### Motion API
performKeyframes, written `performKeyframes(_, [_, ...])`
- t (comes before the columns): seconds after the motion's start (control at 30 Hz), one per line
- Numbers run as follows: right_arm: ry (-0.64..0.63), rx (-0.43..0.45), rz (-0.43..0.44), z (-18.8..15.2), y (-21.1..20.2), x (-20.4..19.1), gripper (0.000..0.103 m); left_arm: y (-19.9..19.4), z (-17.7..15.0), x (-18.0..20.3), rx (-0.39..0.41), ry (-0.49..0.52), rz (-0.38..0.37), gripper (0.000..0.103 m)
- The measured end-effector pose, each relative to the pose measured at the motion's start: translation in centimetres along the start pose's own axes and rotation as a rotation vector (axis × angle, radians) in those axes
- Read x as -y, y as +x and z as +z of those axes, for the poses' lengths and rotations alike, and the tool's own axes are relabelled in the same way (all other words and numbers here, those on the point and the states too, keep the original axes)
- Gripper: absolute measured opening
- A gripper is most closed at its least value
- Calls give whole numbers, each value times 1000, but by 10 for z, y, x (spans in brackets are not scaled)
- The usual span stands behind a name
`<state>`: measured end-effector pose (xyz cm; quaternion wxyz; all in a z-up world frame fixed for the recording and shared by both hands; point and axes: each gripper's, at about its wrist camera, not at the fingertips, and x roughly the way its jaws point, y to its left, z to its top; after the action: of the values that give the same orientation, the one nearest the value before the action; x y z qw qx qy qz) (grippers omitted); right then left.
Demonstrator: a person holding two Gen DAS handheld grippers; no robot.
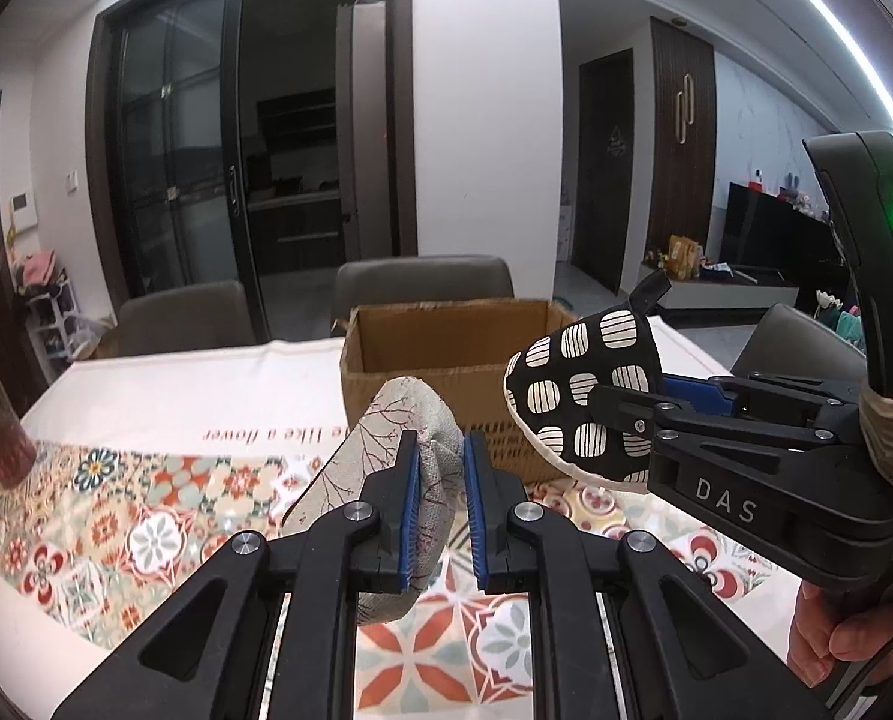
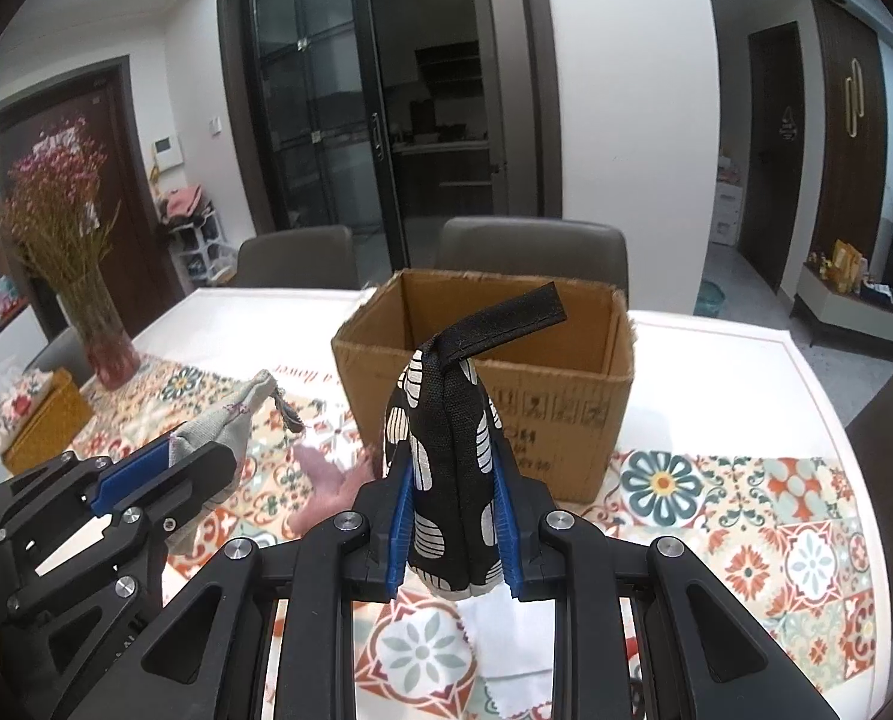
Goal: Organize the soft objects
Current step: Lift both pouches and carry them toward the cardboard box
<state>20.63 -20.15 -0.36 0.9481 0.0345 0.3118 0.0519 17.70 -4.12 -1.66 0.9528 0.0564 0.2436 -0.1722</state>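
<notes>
My left gripper (image 1: 440, 510) is shut on a beige branch-print fabric mitt (image 1: 380, 438), held above the tablecloth in front of an open cardboard box (image 1: 446, 354). My right gripper (image 2: 452, 528) is shut on a black mitt with white striped spots (image 2: 443, 444), its black loop pointing up, just before the box (image 2: 488, 384). In the left wrist view the right gripper (image 1: 620, 420) and black mitt (image 1: 584, 384) hang at the box's right front corner. In the right wrist view the left gripper (image 2: 164, 468) with the beige mitt (image 2: 230, 420) is at the left.
A patterned tablecloth (image 2: 746, 510) covers the white table. A vase of dried flowers (image 2: 86, 300) and a small wicker basket (image 2: 44, 420) stand at the left. Grey chairs (image 2: 530, 252) line the far side. A pink soft item (image 2: 326, 492) lies on the cloth.
</notes>
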Motion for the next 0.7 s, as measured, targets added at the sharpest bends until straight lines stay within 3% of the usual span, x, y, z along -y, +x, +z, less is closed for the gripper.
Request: performKeyframes(0.7, [33,107,-59,49,-6,10,25,17,58,-4,140,65,-44,15])
